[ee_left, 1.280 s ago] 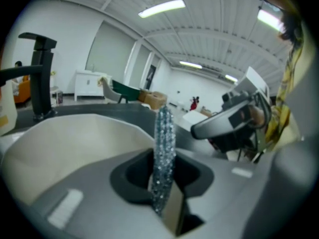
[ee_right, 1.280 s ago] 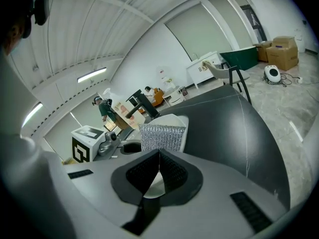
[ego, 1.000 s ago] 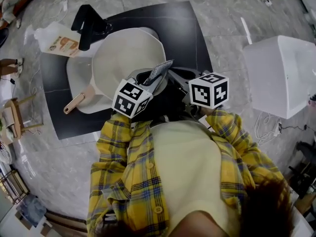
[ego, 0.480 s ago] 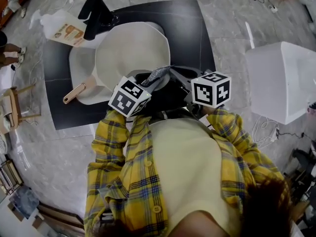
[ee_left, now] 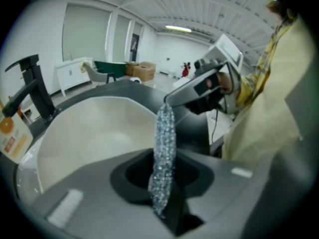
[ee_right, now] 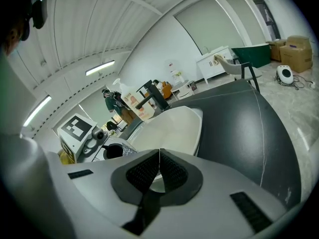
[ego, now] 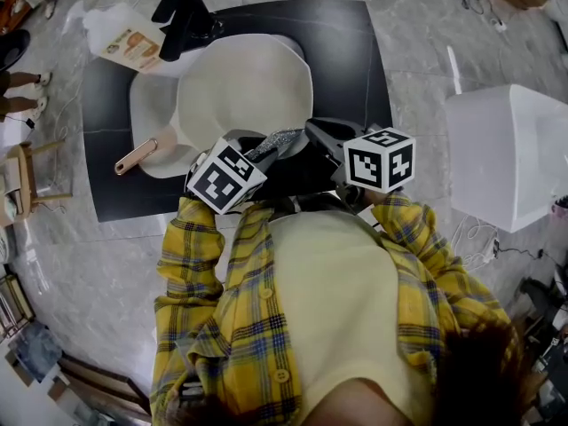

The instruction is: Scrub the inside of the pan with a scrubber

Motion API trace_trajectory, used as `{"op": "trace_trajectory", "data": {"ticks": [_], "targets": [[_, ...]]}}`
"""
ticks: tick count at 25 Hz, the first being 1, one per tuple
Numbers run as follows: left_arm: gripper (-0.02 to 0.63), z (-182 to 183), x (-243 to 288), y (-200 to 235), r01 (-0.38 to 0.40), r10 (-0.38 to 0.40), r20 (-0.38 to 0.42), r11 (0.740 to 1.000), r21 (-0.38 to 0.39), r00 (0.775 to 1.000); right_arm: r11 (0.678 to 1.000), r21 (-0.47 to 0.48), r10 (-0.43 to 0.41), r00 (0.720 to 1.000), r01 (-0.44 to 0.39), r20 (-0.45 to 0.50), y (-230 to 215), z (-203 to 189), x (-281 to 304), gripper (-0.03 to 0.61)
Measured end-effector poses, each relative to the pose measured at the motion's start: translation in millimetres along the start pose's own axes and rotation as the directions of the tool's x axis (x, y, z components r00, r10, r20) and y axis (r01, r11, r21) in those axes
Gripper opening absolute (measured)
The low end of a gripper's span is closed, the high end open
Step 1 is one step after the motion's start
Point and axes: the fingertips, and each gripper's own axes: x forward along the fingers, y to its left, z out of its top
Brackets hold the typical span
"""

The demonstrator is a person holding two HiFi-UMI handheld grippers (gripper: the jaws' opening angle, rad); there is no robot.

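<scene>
While the head view is looking steeply down, the left gripper (ego: 259, 153) is hovering at the near rim of the round cream-coloured pan with a copper-toned handle (ego: 240, 87), which is lying across a white sink basin (ego: 145, 114) below a black faucet (ego: 182, 11). The crinkled silvery mesh scrubber (ego: 279, 138) is not touching the pan's inside yet. The right gripper (ego: 321, 134) is hanging just beside it, so the two may be risking a knock in any wide stroke. In the left gripper view, the left gripper (ee_left: 162, 183) is pinching the scrubber (ee_left: 164, 133) by its lower end only, with most of it standing free. Hard pressing is likely to bend it or drag it out of the jaws. In the right gripper view, the right gripper (ee_right: 159, 158) is showing its jaws pressed together on nothing, with the pan (ee_right: 172, 128) beyond. Since nothing is bracing the pan, scrubbing could be sliding or rocking it in the basin.
</scene>
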Motion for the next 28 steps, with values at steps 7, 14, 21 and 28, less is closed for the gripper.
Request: {"op": "trace_trajectory", "data": {"ticks": [7, 14, 21, 28], "targets": [[0.091, -9.2, -11.5, 9.1, -0.017, 0.017, -0.014, 1.000, 0.013, 1.000, 1.000, -0.007, 0.008, 1.000, -0.008, -0.006, 2.3, 1.8, 6.3, 0.014], [0.091, -0.9, -21.9, 52.2, -0.178, 0.179, 0.079, 0.984, -0.022, 0.981, 1.000, -0.002, -0.006, 1.000, 0.006, -0.004, -0.7, 5.4, 12.8, 0.014], [0.091, 28.0, -25.3, 103.6, -0.391, 0.381, 0.140, 0.919, 0.054, 0.914, 1.000, 0.007, -0.022, 1.000, 0.022, -0.008, -3.6, 8.0, 17.5, 0.014], [0.089, 44.5, -5.3, 144.8, -0.424, 0.421, 0.204, 0.905, -0.033, 0.884, 0.999, 0.010, -0.046, 0.999, 0.047, -0.019, -7.9, 7.9, 21.9, 0.014]]}}
